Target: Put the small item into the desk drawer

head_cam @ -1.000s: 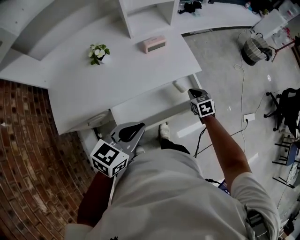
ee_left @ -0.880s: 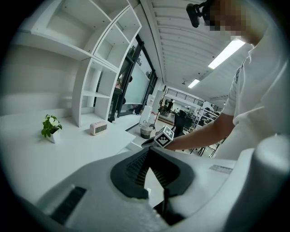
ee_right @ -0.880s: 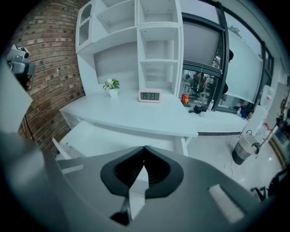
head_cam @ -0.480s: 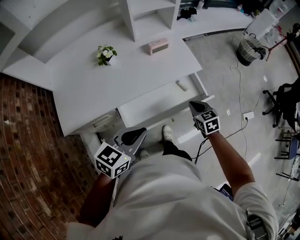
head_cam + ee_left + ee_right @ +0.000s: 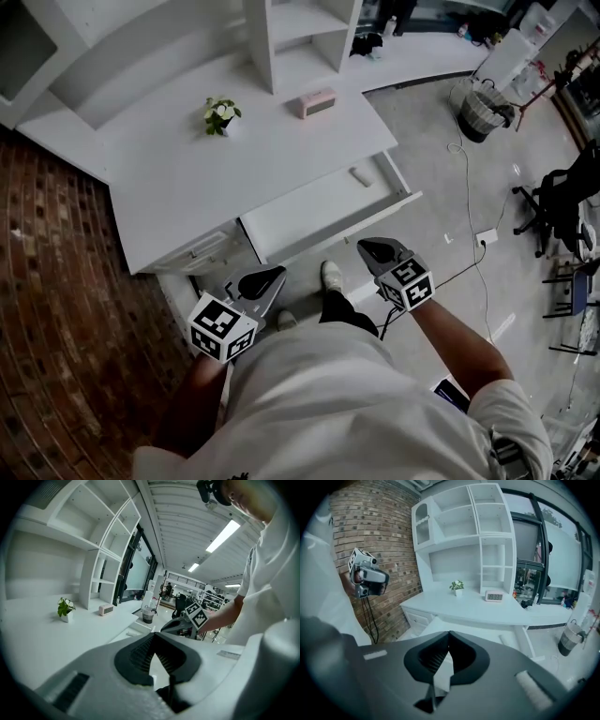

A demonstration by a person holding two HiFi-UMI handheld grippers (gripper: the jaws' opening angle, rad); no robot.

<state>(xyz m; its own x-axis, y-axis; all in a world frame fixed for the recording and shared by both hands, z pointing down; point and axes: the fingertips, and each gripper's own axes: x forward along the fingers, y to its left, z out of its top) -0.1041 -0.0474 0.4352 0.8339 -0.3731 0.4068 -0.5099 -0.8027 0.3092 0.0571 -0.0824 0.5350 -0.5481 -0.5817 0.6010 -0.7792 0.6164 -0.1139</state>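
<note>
The small item [image 5: 361, 176] lay in the open drawer [image 5: 300, 217] near its right end, its long axis running back to front. The left gripper [image 5: 261, 279] and right gripper [image 5: 373, 251] hung before the drawer, jaws together and empty

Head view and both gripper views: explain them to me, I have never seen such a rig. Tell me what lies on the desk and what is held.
No robot here: a person holds a hand tool with tongs in each hand, the left gripper and the right gripper. One camera looks down from the person's head; the others ride on each tool, looking along its tongs. On the white desk stand a potted plant and a pink clock. The open drawer holds a small white item. Both tongs are shut, empty.
</note>
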